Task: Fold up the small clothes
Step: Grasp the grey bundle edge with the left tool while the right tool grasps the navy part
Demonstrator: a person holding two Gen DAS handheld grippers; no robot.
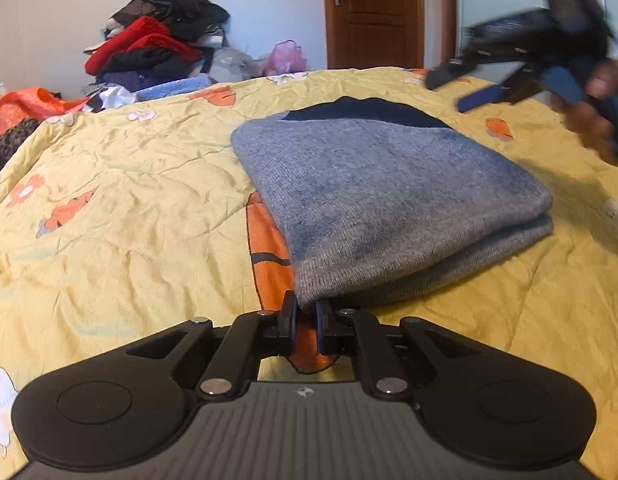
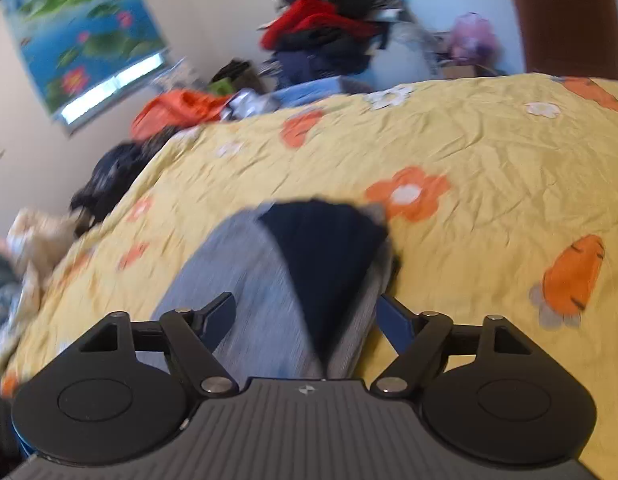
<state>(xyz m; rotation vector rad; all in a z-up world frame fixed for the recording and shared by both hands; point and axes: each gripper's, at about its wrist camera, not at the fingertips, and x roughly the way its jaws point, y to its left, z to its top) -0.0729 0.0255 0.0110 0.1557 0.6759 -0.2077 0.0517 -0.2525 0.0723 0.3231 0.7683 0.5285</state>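
Grey knit sweater (image 1: 389, 200) folded into thick rectangle, dark navy panel at far end, ribbed hem nearest left jaws; lies flat on yellow floral quilt (image 1: 129, 200). Left gripper (image 1: 307, 312) clenched on near hem corner. Right gripper (image 2: 309, 316) blurred, jaws spread, nothing pinched; sweater's navy end between and below them.

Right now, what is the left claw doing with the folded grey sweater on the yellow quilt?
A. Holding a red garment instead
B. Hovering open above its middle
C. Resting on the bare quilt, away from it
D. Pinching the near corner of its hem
D: in the left wrist view the left claw has its jaws closed on the near hem corner of the folded grey sweater, which lies on the yellow quilt.
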